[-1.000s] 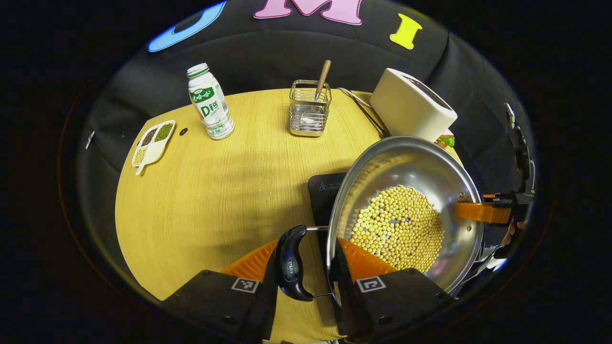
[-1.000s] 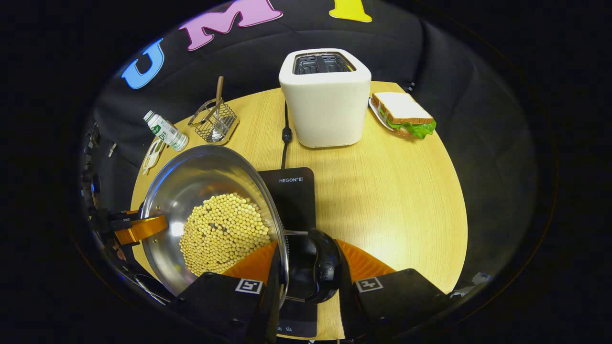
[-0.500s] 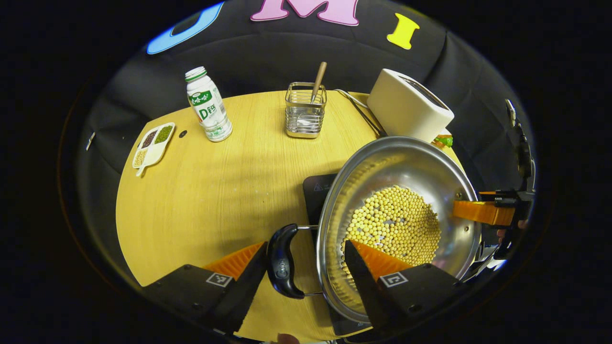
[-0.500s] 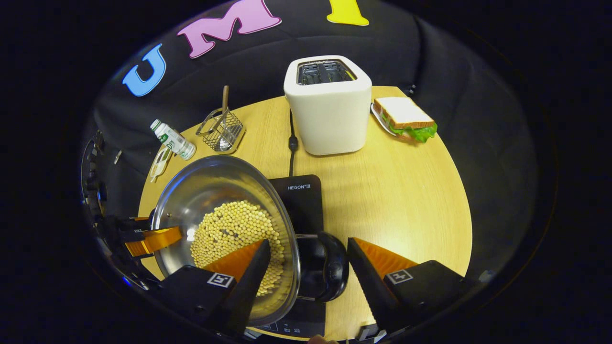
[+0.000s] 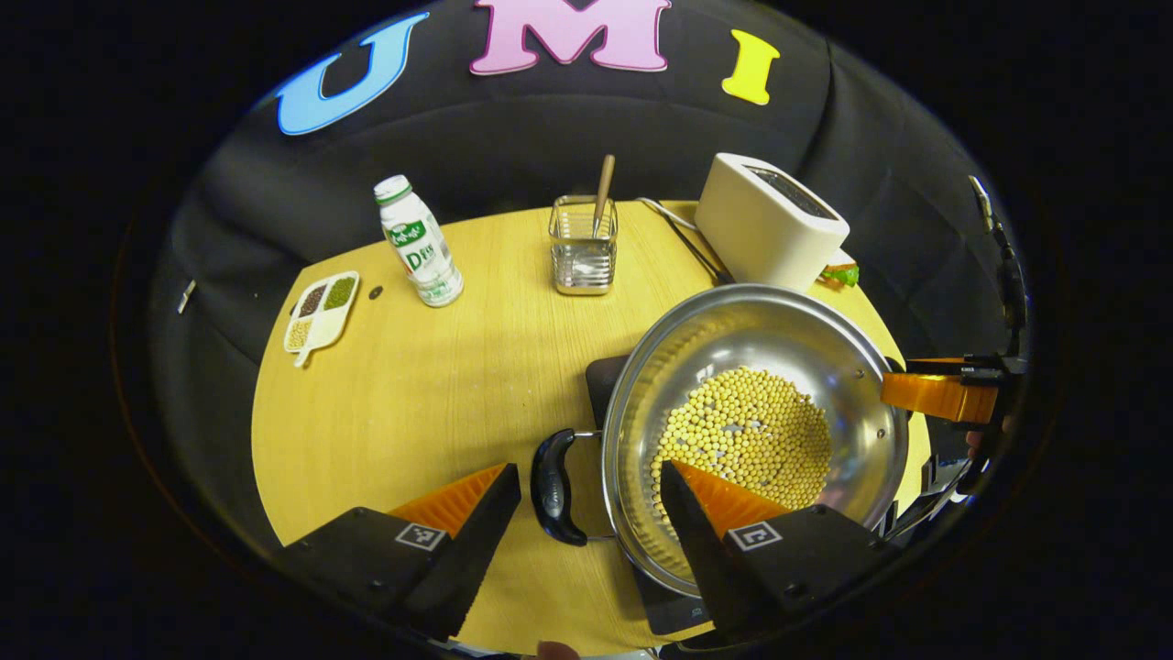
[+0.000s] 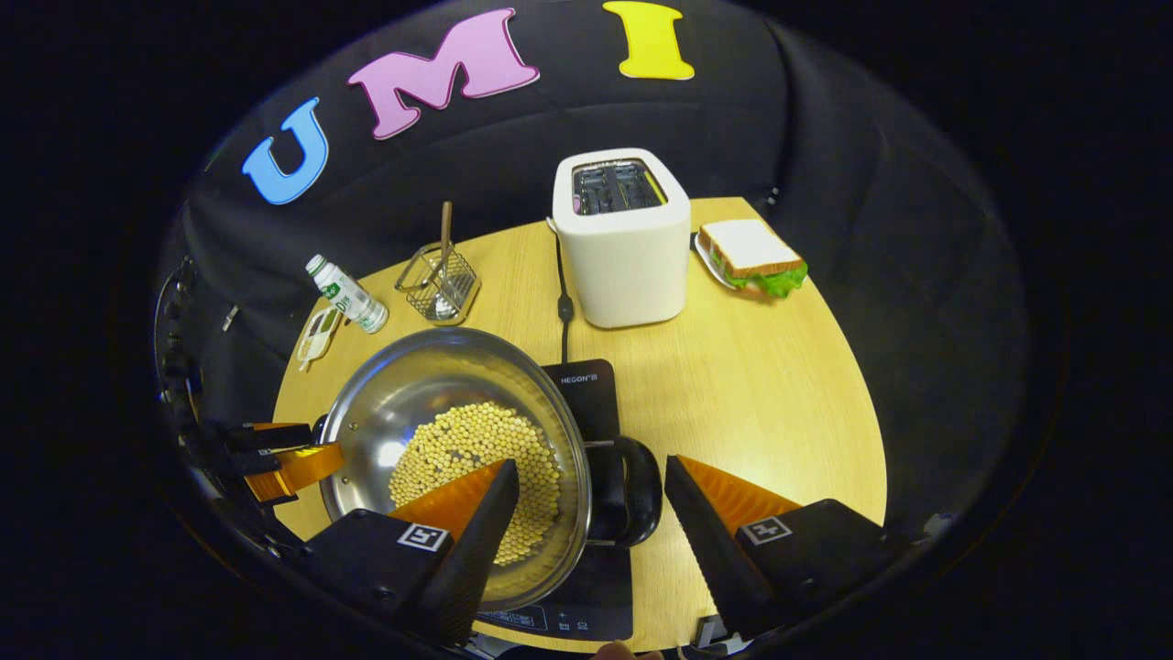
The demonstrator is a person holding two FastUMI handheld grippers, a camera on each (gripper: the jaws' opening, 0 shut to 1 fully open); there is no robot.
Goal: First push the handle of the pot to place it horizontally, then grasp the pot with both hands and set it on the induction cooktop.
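Right gripper view: "HEGON" on cooktop.

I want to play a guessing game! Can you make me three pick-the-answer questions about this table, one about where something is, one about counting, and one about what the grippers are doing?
1. Where does the pot sit?
A. on the black cooktop
B. on the toaster
C. beside the sandwich

2. How many sections does the little bean dish have?
A. one
B. three
C. six

3. What are the left gripper and right gripper doing?
A. both open, off the handles
B. both squeezing handles
C. both holding the bottle

Answers: 1 A, the cooktop peeks out from under the pot. 2 B, three bean piles show. 3 A, gaps show between the fingers and each handle.
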